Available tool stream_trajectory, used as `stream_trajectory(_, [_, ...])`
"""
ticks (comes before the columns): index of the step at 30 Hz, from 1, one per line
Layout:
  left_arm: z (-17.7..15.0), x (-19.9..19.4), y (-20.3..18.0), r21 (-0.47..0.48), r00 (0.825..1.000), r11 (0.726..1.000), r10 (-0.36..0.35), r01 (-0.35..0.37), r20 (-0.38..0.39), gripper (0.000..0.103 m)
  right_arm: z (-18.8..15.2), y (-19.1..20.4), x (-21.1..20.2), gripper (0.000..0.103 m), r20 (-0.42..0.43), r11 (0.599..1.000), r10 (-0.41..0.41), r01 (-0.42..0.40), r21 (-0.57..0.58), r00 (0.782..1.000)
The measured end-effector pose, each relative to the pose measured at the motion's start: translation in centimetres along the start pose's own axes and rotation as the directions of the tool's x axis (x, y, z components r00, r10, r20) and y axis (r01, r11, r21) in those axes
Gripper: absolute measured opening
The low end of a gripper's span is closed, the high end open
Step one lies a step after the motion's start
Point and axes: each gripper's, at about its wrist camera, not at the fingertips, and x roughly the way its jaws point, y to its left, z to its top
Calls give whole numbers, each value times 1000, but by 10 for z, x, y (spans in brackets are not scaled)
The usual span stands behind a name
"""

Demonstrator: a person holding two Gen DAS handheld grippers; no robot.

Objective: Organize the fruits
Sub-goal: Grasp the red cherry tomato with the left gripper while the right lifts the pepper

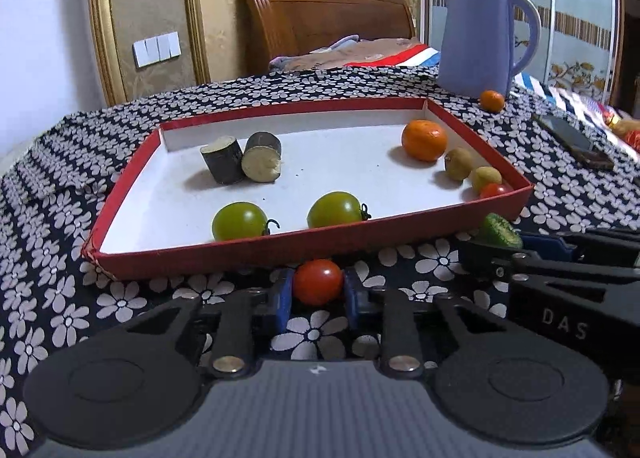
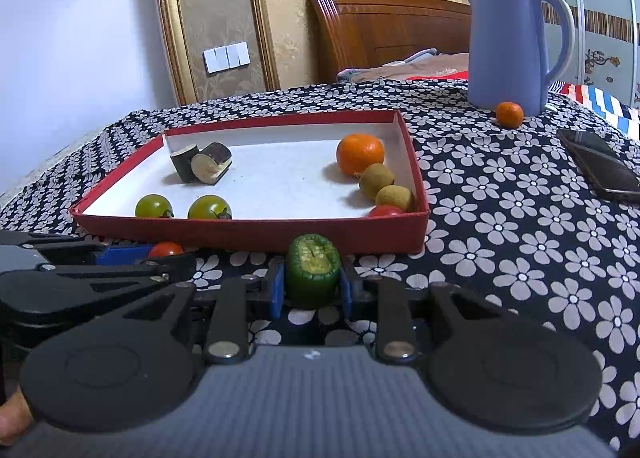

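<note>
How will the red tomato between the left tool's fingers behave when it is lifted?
The red tomato is round and glossy, so it may slip or roll if released. It looks small, probably light. Its skin seems thin; a hard squeeze by the left tool might bruise it.

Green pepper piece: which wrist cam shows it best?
Right wrist view. The green pepper piece sits centred between the right gripper jaws, with the cut face and skin plain. The left wrist view catches only a sliver of it at the right, beyond the red tray, partly hidden by the gripper's black frame.
</note>
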Motion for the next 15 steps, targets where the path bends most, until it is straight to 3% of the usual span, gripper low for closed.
stream_trajectory(5, [-2, -7, 10, -35, 1000, 999, -29, 29, 6, 25, 0, 2, 0, 26, 0, 1000, -12, 12, -15, 1000])
stream_trajectory(15, [-3, -28, 32, -71, 999, 997, -5, 8, 37, 25, 5, 20, -6, 26, 7, 999, 1, -1, -54, 1000])
